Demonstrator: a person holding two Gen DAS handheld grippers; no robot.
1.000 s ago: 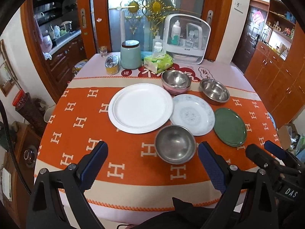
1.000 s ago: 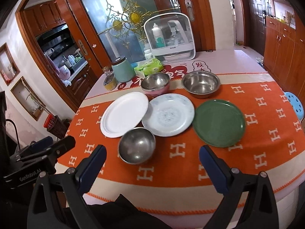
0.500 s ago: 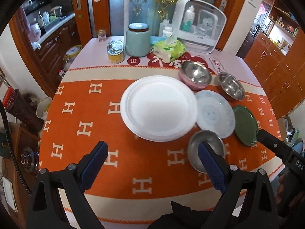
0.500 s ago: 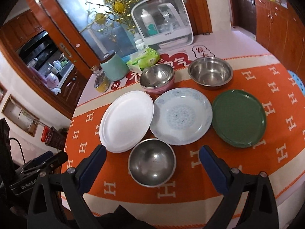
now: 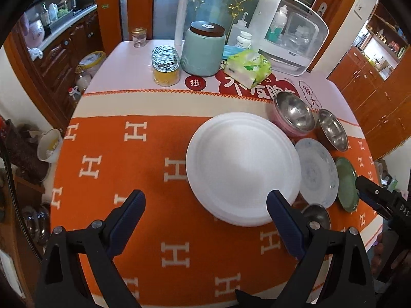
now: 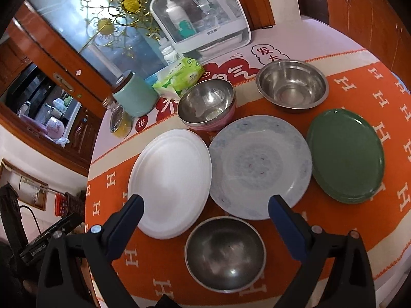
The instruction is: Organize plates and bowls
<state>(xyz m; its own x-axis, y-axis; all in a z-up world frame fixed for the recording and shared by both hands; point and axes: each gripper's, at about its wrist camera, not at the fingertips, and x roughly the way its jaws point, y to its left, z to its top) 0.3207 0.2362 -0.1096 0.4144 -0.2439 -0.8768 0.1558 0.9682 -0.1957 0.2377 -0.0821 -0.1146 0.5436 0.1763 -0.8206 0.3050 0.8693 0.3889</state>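
I hold both tools above the near edge of the table with the orange cloth (image 6: 359, 231), and nothing is gripped yet. The left gripper (image 5: 205, 202) has its fingers spread wide and empty, and between them I see mostly bare cloth and the near-left part of the large round white plate (image 5: 242, 170). The right gripper (image 6: 205, 208) is also wide and empty; it hangs over the small round steel bowl (image 6: 224, 252) that stands nearest to me.

The dishes are all lying apart on the cloth. Beside the white plate is the pale blue patterned plate (image 6: 259, 166), its rim very close to the white one, and further right the round dark green plate (image 6: 345, 155). Behind them stand the steel bowl with the pink outside (image 6: 208, 104) and the wide steel bowl (image 6: 292, 86).

I judge this is the very start: I am choosing the first piece, no stack exists. The likely next move is for the right gripper to go down on the rim of the near steel bowl. This calls for one finger inside and one outside the wall, because the steel is smooth and may slip. The plates lie flat, so their edges will be harder to catch.
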